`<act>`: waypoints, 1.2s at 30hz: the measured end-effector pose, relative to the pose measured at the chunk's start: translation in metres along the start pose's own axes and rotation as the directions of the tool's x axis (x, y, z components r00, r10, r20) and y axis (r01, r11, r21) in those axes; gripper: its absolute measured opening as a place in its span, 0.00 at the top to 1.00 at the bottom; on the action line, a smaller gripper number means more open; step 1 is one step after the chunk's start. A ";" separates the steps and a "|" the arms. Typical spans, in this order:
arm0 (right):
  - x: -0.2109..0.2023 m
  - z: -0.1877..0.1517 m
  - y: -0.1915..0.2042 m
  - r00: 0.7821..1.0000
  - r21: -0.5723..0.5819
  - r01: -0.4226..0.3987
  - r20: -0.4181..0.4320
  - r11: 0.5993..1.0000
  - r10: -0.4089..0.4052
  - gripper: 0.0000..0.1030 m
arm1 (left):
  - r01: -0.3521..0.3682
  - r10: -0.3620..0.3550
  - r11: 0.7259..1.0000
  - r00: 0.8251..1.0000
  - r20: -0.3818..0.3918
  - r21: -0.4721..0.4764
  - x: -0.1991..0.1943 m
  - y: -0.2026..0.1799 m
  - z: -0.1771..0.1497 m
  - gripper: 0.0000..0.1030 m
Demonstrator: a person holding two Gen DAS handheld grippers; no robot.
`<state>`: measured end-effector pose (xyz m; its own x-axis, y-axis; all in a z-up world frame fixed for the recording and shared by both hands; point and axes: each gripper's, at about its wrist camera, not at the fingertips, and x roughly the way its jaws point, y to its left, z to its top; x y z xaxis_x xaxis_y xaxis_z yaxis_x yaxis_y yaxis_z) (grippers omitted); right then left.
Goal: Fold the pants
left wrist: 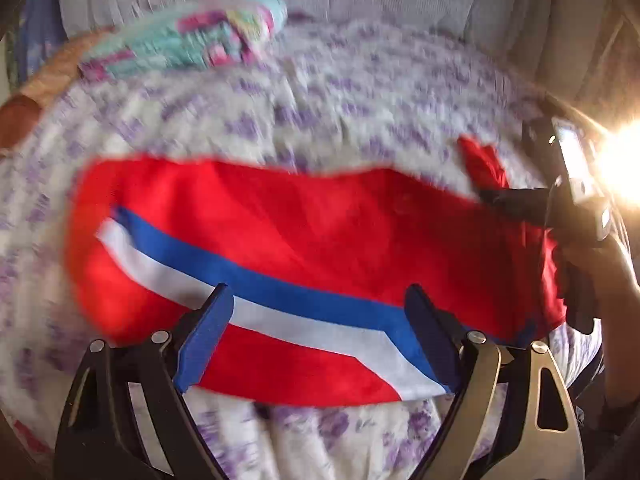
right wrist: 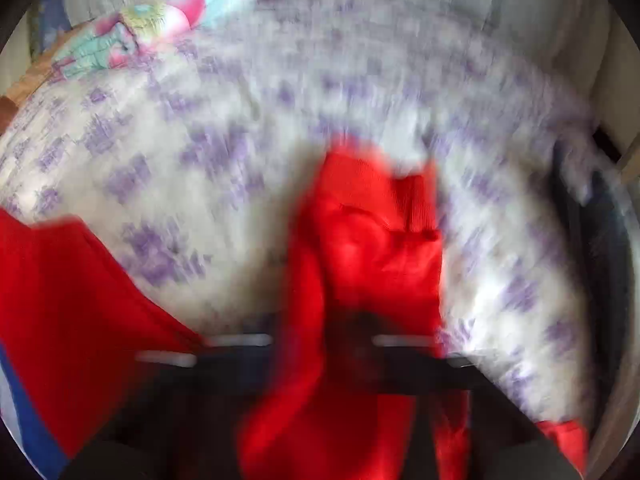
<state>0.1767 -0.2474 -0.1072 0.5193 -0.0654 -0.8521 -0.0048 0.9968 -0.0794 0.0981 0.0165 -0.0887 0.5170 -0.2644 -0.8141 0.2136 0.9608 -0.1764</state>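
My left tool gapes empty over soft red pants with a blue-white stripe on the floral bed; right tool pinches floppy fabric — grab edges.

Motion blur smears the right claw in its own view, so its fingers cannot be made out behind the red pants. The bed pattern is streaked. Glare whites out the left view's right edge.
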 end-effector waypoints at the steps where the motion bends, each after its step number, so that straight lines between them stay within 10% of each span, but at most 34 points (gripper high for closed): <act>1: -0.015 -0.005 -0.014 0.999 0.023 -0.009 0.048 1.000 0.008 0.94 | 0.001 -0.001 1.000 1.000 -0.010 -0.007 0.008 0.000 -0.002 0.18; 7: -0.136 -0.118 -0.119 0.877 0.333 -0.195 0.481 0.923 0.012 0.93 | 0.036 -0.036 0.999 0.999 0.022 0.013 0.007 0.004 -0.006 0.18; 12: -0.085 -0.213 -0.149 0.922 0.560 -0.314 0.371 0.767 0.107 0.82 | 0.048 -0.048 0.999 0.999 0.018 -0.006 0.008 0.005 -0.004 0.18; 16: -0.094 -0.226 -0.164 0.885 0.572 -0.409 0.437 0.711 0.158 0.55 | 0.041 -0.041 0.999 0.999 0.016 0.001 0.009 0.004 -0.002 0.18; 18: -0.093 -0.222 -0.170 0.884 0.580 -0.429 0.426 0.693 0.192 0.57 | 0.039 -0.039 0.999 0.999 0.023 -0.002 0.008 0.006 -0.003 0.18; 20: -0.085 -0.216 -0.173 0.897 0.577 -0.418 0.386 0.702 0.217 0.80 | 0.034 -0.034 0.999 0.999 0.037 -0.018 0.005 0.011 -0.003 0.18; 24: -0.081 -0.217 -0.178 0.905 0.589 -0.426 0.294 0.687 0.309 0.83 | 0.031 -0.029 0.999 0.999 0.043 -0.029 0.000 0.023 -0.006 0.19; 27: -0.119 -0.216 -0.180 0.935 0.571 -0.353 0.196 0.741 0.295 0.42 | -0.006 0.006 1.000 0.999 0.044 -0.014 -0.017 0.025 -0.008 0.19; 29: -0.159 -0.211 -0.170 0.952 0.473 -0.307 0.170 0.826 0.256 0.33 | 0.046 -0.045 0.999 0.997 0.065 -0.017 -0.038 0.028 -0.007 0.17; 32: -0.191 -0.182 -0.143 0.887 0.317 -0.452 0.254 0.834 0.385 0.33 | 0.041 -0.043 0.999 0.993 0.111 0.021 -0.055 0.019 0.000 0.10; 34: -0.189 -0.138 -0.109 0.790 0.177 -0.602 0.272 0.779 0.549 0.33 | 0.025 -0.031 0.998 0.993 0.117 0.056 -0.047 0.007 0.006 0.09; 36: -0.170 -0.096 -0.077 0.768 0.102 -0.629 0.235 0.771 0.595 0.33 | 0.008 -0.015 0.997 0.996 0.088 0.077 -0.028 -0.002 0.012 0.09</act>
<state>0.0063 -0.3170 -0.0060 0.5966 0.5539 -0.5807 -0.2429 0.8143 0.5272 0.0929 0.0209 -0.0594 0.5847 -0.2849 -0.7596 0.2808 0.9495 -0.1400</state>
